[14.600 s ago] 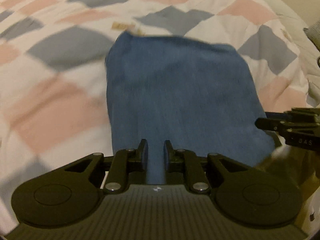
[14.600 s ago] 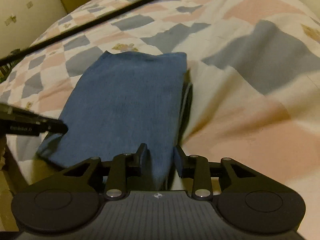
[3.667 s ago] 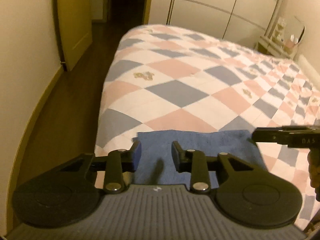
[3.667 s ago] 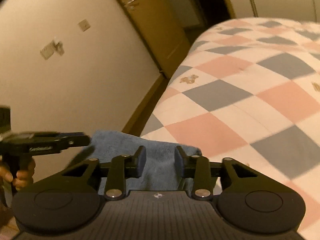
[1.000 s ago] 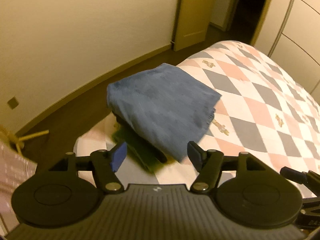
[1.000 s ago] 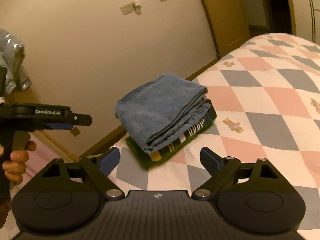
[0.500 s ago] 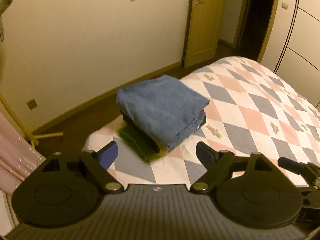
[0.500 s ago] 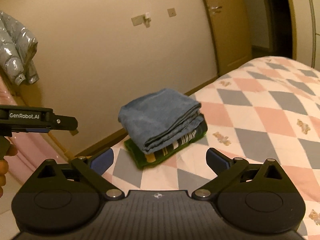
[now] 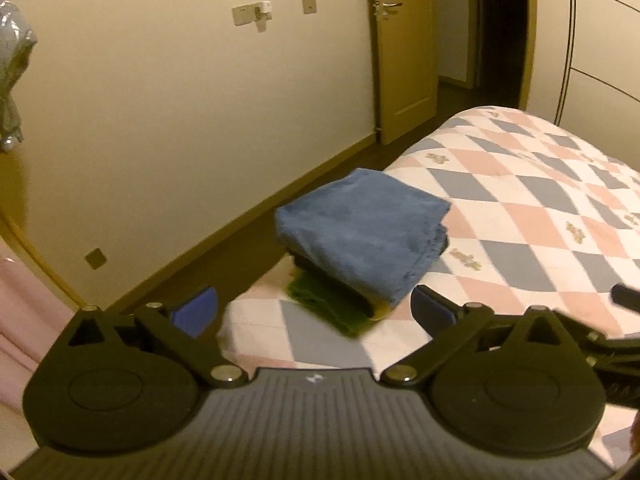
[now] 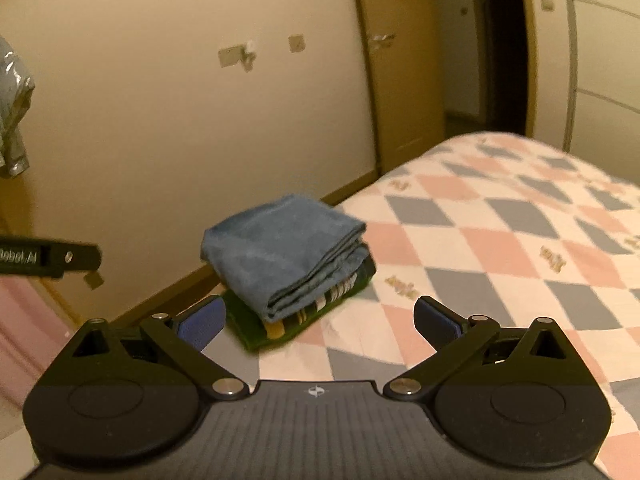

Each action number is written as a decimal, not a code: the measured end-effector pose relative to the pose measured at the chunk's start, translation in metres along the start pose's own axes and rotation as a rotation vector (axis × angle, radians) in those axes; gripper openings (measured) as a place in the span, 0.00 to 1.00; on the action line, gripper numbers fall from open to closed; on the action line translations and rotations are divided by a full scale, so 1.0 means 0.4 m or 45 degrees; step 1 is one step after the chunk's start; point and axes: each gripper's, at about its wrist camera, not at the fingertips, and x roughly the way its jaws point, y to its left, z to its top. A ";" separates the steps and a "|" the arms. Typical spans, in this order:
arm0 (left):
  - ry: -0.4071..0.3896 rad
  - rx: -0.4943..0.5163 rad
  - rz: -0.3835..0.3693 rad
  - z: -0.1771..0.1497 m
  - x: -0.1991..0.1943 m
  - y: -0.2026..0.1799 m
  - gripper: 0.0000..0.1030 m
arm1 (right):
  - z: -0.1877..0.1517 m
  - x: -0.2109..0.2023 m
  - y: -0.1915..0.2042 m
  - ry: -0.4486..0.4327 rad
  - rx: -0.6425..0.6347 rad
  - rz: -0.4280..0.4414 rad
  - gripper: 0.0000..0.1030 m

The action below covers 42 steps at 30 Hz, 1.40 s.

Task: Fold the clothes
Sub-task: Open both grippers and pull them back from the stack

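A folded blue garment (image 9: 360, 232) (image 10: 280, 248) lies on top of a folded green striped garment (image 9: 328, 304) (image 10: 288, 328). The pile rests at the near corner of the checked bed (image 9: 520, 200) (image 10: 500, 232). My left gripper (image 9: 314, 310) stands open a little short of the pile, with nothing between its fingers. My right gripper (image 10: 320, 320) is open too, empty and pulled back from the pile. Part of the left gripper shows at the left edge of the right wrist view, and part of the right gripper at the right edge of the left wrist view.
A cream wall (image 9: 180, 100) runs behind the bed, with a strip of dark floor (image 9: 224, 248) between them. A wooden door (image 9: 404, 40) stands at the back. A grey padded jacket (image 10: 12, 120) hangs at far left. Pink fabric (image 10: 28, 344) lies low on the left.
Both grippers have drawn further back from the pile and stay open. The blue garment, let go about a second ago, lies still on the green one.
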 end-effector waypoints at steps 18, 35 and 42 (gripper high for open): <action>0.199 -0.192 0.003 -0.098 -0.053 -0.080 0.99 | 0.010 -0.052 -0.107 0.038 0.018 0.144 1.00; 0.306 -0.346 0.105 -0.176 -0.100 -0.350 0.99 | -0.033 -0.048 -0.337 0.237 -0.098 0.275 1.00; 0.344 -0.381 0.164 -0.205 -0.105 -0.410 0.99 | -0.058 0.003 -0.380 0.330 -0.125 0.308 1.00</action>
